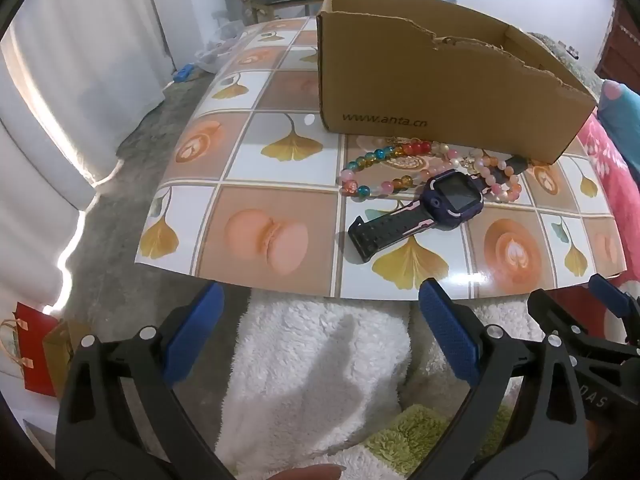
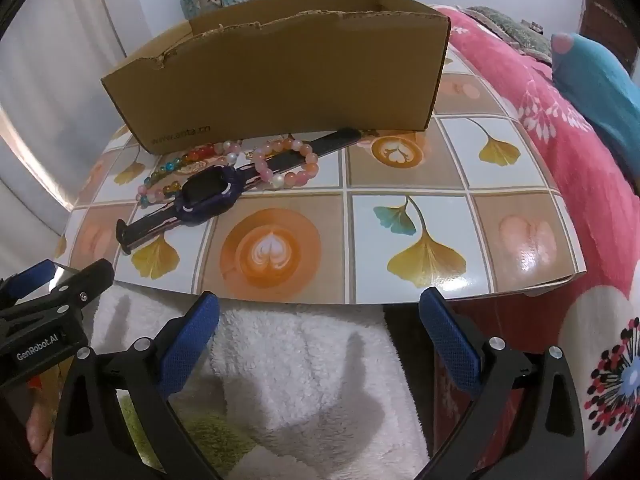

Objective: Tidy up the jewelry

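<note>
One open brown cardboard box (image 1: 448, 92) stands on the tile-patterned tabletop (image 1: 276, 160). In front of it lies one purple-and-black child's smartwatch (image 1: 452, 200). I count two beaded bracelets: one multicoloured glass-bead bracelet (image 1: 384, 160) and one pink-and-pearl bead bracelet (image 2: 294, 164). Two blue-padded hand-held grippers: left (image 1: 320, 312), right (image 2: 320, 316).

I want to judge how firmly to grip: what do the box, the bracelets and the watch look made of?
Box: plain brown corrugated cardboard, matte, with a torn top edge. Bracelets: glossy round beads, partly translucent, probably glass or plastic. Watch: purple case looks like hard plastic with a shiny dark screen; the ridged black strap looks rubbery.
</note>
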